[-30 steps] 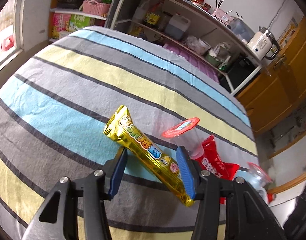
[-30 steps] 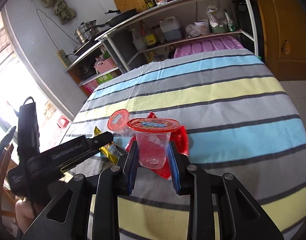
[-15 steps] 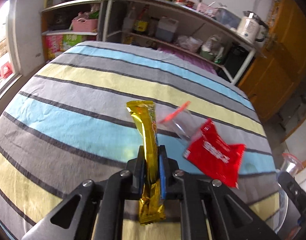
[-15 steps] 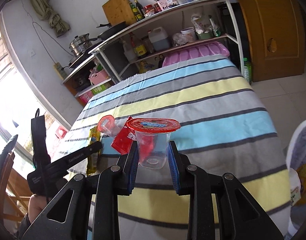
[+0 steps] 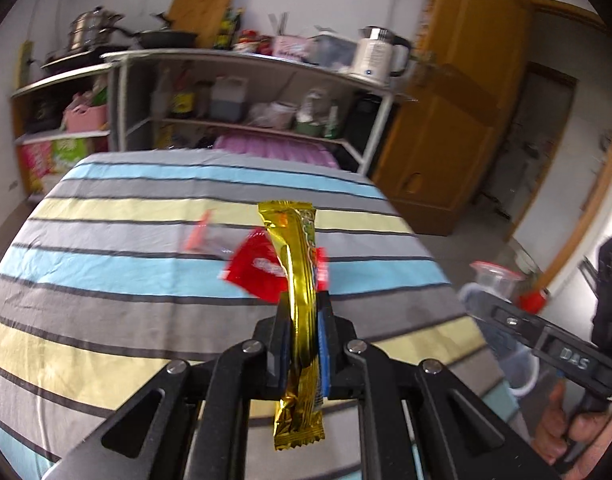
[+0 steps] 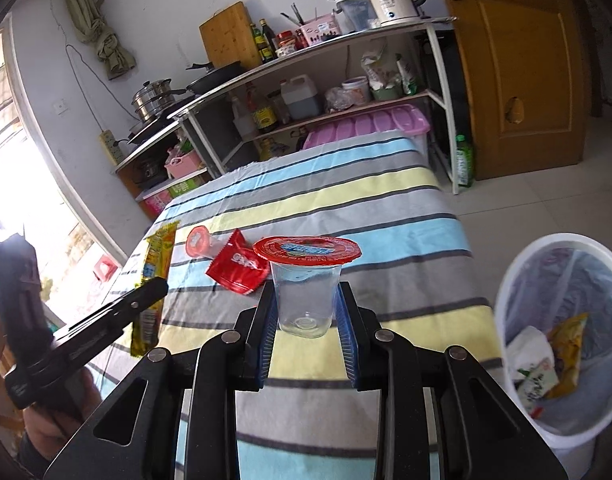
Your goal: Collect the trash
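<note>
Now each gripper is clamped on trash bound for the bin (image 6: pixel 562 344): left gripper (image 5: pixel 303 336) pinching a gold wrapper (image 5: pixel 300 300), right gripper (image 6: pixel 306 312) squeezing a clear cup (image 6: pixel 305 292).

A tablecloth (image 6: pixel 346 204) striped in pale blue, grey and pale yellow with thin dark lines lies under a red wrapper (image 6: pixel 238 266), beside it a gold wrapper (image 5: pixel 300 280), a clear cup with a red lid (image 6: pixel 306 252), and a white bin (image 6: pixel 562 336).
</note>
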A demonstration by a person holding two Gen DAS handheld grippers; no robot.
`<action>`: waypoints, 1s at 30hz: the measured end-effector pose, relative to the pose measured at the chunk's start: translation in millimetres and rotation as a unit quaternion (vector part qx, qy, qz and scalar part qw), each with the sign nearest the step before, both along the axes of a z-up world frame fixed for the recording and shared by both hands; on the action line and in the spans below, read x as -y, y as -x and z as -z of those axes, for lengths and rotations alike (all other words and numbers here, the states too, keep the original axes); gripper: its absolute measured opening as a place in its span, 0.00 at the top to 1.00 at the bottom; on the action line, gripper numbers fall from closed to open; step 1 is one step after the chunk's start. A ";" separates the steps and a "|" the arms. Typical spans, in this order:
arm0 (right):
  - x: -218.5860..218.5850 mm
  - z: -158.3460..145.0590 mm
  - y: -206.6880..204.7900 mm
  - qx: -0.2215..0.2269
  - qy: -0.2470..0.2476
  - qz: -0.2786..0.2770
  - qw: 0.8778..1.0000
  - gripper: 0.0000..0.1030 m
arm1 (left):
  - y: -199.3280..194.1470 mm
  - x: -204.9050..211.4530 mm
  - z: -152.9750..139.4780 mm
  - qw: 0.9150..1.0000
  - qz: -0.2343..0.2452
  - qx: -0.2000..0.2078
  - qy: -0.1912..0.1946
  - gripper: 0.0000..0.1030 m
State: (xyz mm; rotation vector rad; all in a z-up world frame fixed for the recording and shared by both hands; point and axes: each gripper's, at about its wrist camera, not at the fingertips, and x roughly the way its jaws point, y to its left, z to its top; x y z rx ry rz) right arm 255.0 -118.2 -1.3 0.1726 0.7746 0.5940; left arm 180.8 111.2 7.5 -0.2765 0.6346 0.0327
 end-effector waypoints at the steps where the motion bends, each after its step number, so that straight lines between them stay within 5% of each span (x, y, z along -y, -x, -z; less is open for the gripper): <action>1: 3.7 -1.0 2.3 0.001 0.001 0.002 1.000 0.71 | 1.3 6.5 -2.7 1.000 0.010 0.003 0.001 0.89; 14: 55.6 -8.3 20.6 0.010 0.013 0.053 0.998 0.71 | -6.8 77.1 -23.7 0.993 0.117 0.023 0.006 0.89; 30: 110.1 -4.1 26.3 0.010 0.024 0.110 0.994 0.71 | -26.3 142.2 -25.9 0.982 0.190 0.019 -0.002 0.89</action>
